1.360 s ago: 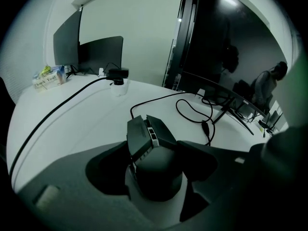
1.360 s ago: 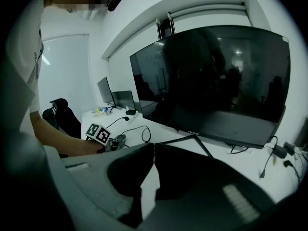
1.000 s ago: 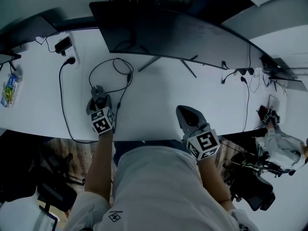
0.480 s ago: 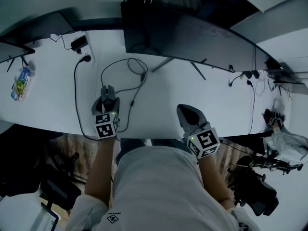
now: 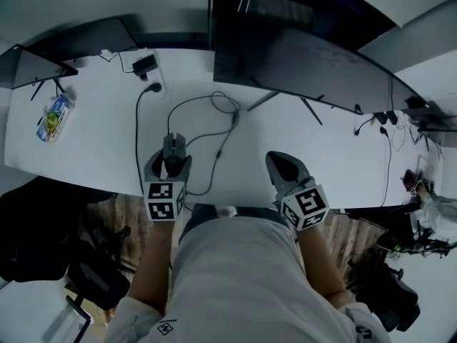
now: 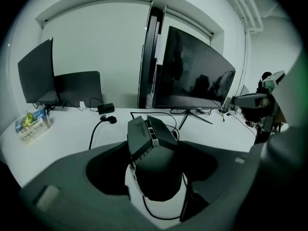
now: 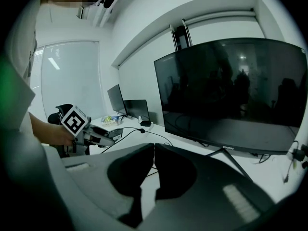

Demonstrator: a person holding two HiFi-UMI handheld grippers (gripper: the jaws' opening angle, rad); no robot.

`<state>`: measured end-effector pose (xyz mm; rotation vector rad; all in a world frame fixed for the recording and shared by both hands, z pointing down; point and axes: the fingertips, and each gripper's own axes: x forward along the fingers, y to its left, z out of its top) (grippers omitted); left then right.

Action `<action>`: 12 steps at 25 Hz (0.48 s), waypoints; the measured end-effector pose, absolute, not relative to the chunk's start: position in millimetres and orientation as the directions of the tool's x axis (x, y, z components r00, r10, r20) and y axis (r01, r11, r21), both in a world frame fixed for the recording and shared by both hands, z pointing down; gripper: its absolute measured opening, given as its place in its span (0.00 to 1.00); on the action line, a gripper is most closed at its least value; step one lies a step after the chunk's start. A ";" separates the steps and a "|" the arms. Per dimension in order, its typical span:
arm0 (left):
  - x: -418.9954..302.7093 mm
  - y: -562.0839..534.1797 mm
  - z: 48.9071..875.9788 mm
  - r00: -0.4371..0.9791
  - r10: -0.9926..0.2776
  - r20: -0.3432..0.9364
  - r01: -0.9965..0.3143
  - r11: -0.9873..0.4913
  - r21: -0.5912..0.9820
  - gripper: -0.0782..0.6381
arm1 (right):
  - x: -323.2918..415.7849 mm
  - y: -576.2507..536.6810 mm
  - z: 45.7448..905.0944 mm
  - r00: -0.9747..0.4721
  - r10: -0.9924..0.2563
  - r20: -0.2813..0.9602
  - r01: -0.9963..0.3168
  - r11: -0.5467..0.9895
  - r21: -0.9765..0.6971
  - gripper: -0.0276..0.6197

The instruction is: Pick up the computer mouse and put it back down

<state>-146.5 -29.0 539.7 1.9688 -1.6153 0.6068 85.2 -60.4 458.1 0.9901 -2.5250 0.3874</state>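
Left claw: Your left claw point(image 5: 171, 161) sits lower left of centre in the head view. Its jaws are set wide and pinch the computer mouse point(image 5: 173, 146) by its two flanks.
Computer mouse: It is dark, and its nose points away from you toward the monitor. You hold it clear of the bench point(image 5: 93, 141), just above the near edge. In the left gripper view it fills the middle of the frame.
Mouse cable: The black cable point(image 5: 235, 116) loops across the bench toward the monitor stand. In the left gripper view a slack bend of it hangs under the mouse.
Right claw: Your right claw point(image 5: 284, 168) is lower right of centre in the head view, over the bench's near edge and well apart from the mouse. Its jaws are pressed together with nothing between them.
Monitor: A wide curved monitor point(image 5: 307, 59) with a dark screen spans the upper right.
Power strip: The white power strip point(image 5: 146, 68) lies upper left of centre, with a black plug in it.
Packet: A small colourful packet point(image 5: 54, 115) lies at the far left of the bench.
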 end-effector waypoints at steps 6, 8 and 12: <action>-161.1 -12.6 502.1 0.174 -0.766 0.618 -0.983 -0.172 0.064 0.55 | 60.1 -58.8 455.3 -0.706 -0.557 0.437 -0.658 0.744 -0.115 0.05; -167.3 -8.4 492.6 0.161 -0.769 0.619 -0.984 -0.169 0.045 0.55 | 53.2 -59.2 455.0 -0.717 -0.548 0.430 -0.647 0.752 -0.121 0.05; -174.8 -2.1 475.3 0.150 -0.776 0.612 -0.986 -0.164 0.034 0.55 | 41.9 -59.9 454.6 -0.735 -0.534 0.419 -0.631 0.764 -0.133 0.05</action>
